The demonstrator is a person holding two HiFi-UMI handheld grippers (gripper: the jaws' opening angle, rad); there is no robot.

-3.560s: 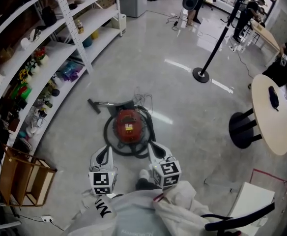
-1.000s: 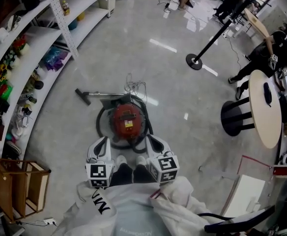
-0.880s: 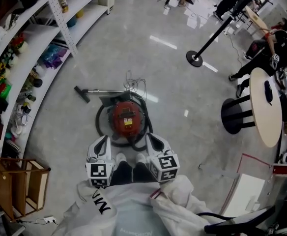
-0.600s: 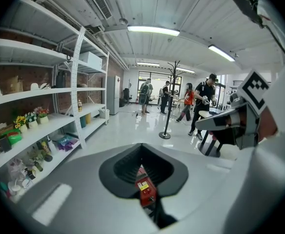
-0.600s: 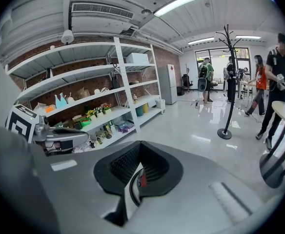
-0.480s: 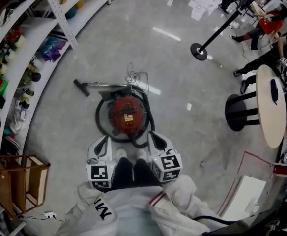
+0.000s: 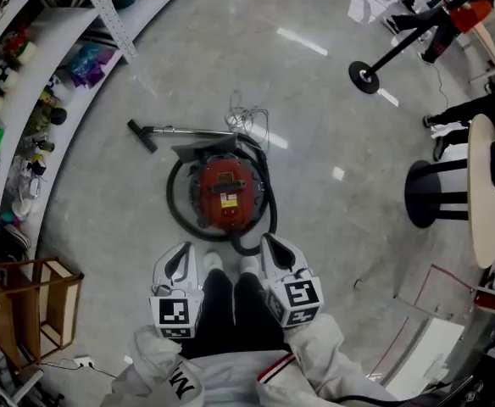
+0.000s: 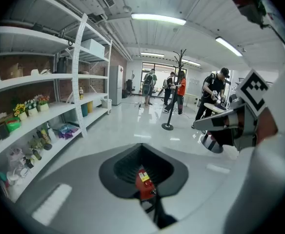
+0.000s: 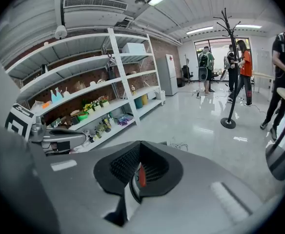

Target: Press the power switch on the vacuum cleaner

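presently, my left gripper [image 7: 182, 251] and right gripper [image 7: 270, 244] are both closed on nothing and aimed at the red vacuum cleaner [image 7: 225, 192], which stands on the floor [image 7: 332, 83] just ahead. likely reason: a shut tip suits the pressing, not yet done.

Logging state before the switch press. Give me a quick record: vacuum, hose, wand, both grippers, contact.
vacuum cleaner: red canister, upright on the floor, just ahead of the person's shoes
hose: black, looped round the canister
wand: flat on the floor beyond it, nozzle at left
left gripper: jaws together, empty
right gripper: jaws together, empty
switch contact: none yet
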